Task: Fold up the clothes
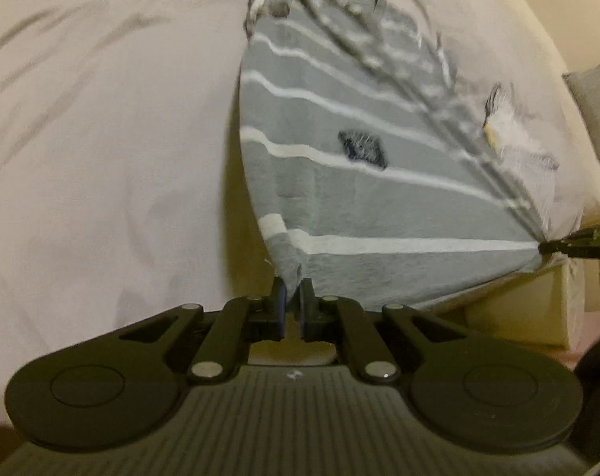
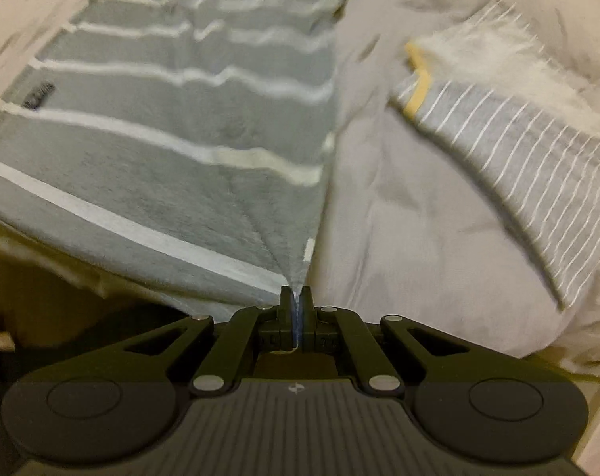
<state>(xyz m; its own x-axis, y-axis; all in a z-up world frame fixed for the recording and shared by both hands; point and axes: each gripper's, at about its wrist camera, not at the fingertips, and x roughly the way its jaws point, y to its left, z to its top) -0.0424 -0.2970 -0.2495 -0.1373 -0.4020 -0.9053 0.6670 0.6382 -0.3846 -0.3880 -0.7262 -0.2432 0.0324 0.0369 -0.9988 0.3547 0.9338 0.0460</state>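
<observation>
A grey garment with white stripes (image 1: pixel 339 182) hangs stretched above a pale bed sheet (image 1: pixel 101 119). My left gripper (image 1: pixel 293 287) is shut on its lower left corner. In the left wrist view the right gripper (image 1: pixel 553 246) pinches the opposite corner at the far right edge. The right wrist view shows the same striped garment (image 2: pixel 161 139) running up and left from my right gripper (image 2: pixel 296 297), which is shut on a pinched point of the cloth. A small dark label (image 1: pixel 363 148) sits on the garment's face.
A second grey garment with thin white stripes and a yellow trim (image 2: pixel 518 139) lies on the sheet (image 2: pixel 399 218) to the right, partly under white fluffy fabric (image 2: pixel 498 51). The bed's edge and cream frame (image 1: pixel 518 317) show at lower right.
</observation>
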